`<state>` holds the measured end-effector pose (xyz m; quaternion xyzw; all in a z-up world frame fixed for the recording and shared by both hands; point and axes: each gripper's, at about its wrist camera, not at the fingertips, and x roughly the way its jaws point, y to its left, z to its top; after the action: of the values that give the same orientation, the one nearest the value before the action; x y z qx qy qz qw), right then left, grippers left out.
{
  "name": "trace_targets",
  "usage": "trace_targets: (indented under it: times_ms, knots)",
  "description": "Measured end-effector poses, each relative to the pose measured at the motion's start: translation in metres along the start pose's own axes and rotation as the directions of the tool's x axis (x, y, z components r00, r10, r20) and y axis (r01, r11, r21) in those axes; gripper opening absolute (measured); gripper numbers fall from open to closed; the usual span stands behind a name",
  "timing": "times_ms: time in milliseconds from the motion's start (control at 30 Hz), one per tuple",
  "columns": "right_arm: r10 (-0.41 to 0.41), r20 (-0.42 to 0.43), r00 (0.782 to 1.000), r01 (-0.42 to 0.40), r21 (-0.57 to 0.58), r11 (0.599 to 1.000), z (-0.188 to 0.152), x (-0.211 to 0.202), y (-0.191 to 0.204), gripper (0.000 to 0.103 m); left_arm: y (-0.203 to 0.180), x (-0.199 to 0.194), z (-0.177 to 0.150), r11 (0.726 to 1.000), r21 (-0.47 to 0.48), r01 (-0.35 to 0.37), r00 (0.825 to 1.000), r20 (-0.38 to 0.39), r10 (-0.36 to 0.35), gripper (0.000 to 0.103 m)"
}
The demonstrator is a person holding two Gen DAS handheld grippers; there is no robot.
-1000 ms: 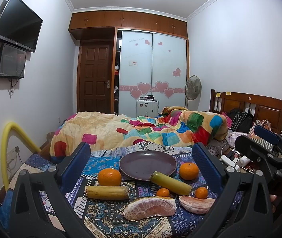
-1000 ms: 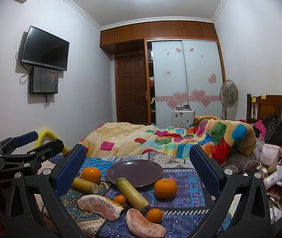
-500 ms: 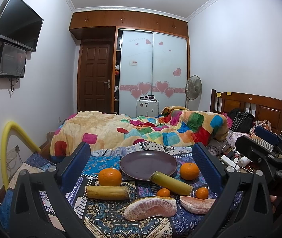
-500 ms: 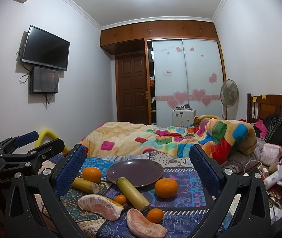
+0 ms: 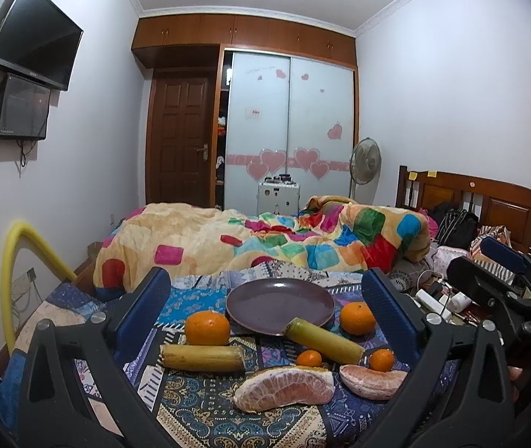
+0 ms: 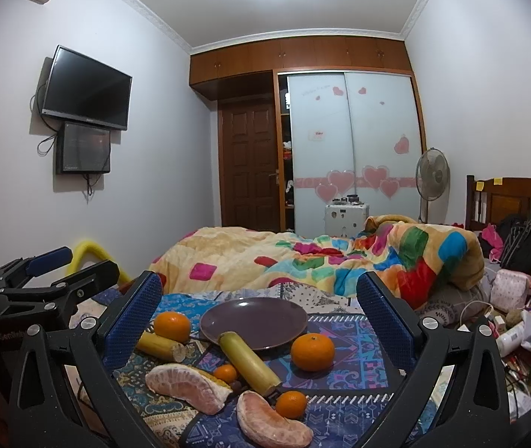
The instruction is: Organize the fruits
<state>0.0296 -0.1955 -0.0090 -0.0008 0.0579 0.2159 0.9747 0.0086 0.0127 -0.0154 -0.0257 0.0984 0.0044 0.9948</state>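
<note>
On a patterned cloth lies an empty purple plate (image 5: 280,304) (image 6: 254,321). Around it are two large oranges (image 5: 207,327) (image 5: 357,318), two sugarcane pieces (image 5: 202,357) (image 5: 323,339), two small oranges (image 5: 309,358) (image 5: 381,359) and two peeled pomelo segments (image 5: 284,389) (image 5: 373,380). My left gripper (image 5: 265,283) hovers open in front of the fruit and holds nothing. Beside it, my right gripper (image 6: 259,287) is open too, its jaws framing the plate, one sugarcane piece (image 6: 250,362) and an orange (image 6: 312,351). Neither touches any fruit.
A rumpled colourful quilt (image 5: 265,239) lies behind the plate. Bags, bottles and cables (image 6: 512,321) crowd the right side by the wooden headboard (image 5: 489,201). A yellow foam tube (image 5: 15,261) arches at the left wall.
</note>
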Motion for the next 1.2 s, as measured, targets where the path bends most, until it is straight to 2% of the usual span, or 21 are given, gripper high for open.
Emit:
trace_targets:
  times_ms: [267, 367, 533, 767, 867, 1133, 1200]
  knots:
    - [-0.049, -0.105, 0.993, 0.043, -0.058, 0.997, -0.023, 0.011, -0.005, 0.103, 0.004, 0.021, -0.020, 1.000, 0.011, 0.008, 0.992, -0.129, -0.006, 0.103]
    - [-0.071, -0.163, 0.984, 0.059, -0.081, 0.995, -0.036, 0.017, -0.010, 0.103, 0.006, 0.031, -0.032, 1.000, 0.008, 0.018, 0.982, -0.190, -0.016, 0.098]
    - [-0.071, -0.254, 0.965, 0.047, -0.096, 0.994, -0.053, 0.024, -0.020, 0.099, 0.010, 0.048, -0.050, 0.999, -0.007, 0.034, 0.957, -0.287, -0.034, 0.090]
    - [-0.036, -0.384, 0.923, 0.013, -0.060, 0.998, -0.076, 0.040, -0.030, 0.076, 0.011, 0.071, -0.078, 0.999, 0.008, 0.047, 0.918, -0.395, -0.040, 0.089]
    - [-0.014, -0.425, 0.905, -0.001, -0.035, 0.999, -0.083, 0.048, -0.034, 0.071, 0.012, 0.080, -0.086, 0.999, 0.002, 0.053, 0.899, -0.436, -0.047, 0.089]
    - [0.043, -0.465, 0.884, -0.044, 0.008, 0.999, -0.090, 0.061, -0.036, 0.060, 0.002, 0.107, -0.100, 0.995, -0.002, 0.103, 0.853, -0.514, -0.089, 0.091]
    - [0.052, -0.472, 0.880, -0.050, 0.016, 0.999, -0.092, 0.066, -0.037, 0.059, -0.004, 0.114, -0.100, 0.994, -0.010, 0.112, 0.843, -0.529, -0.100, 0.099]
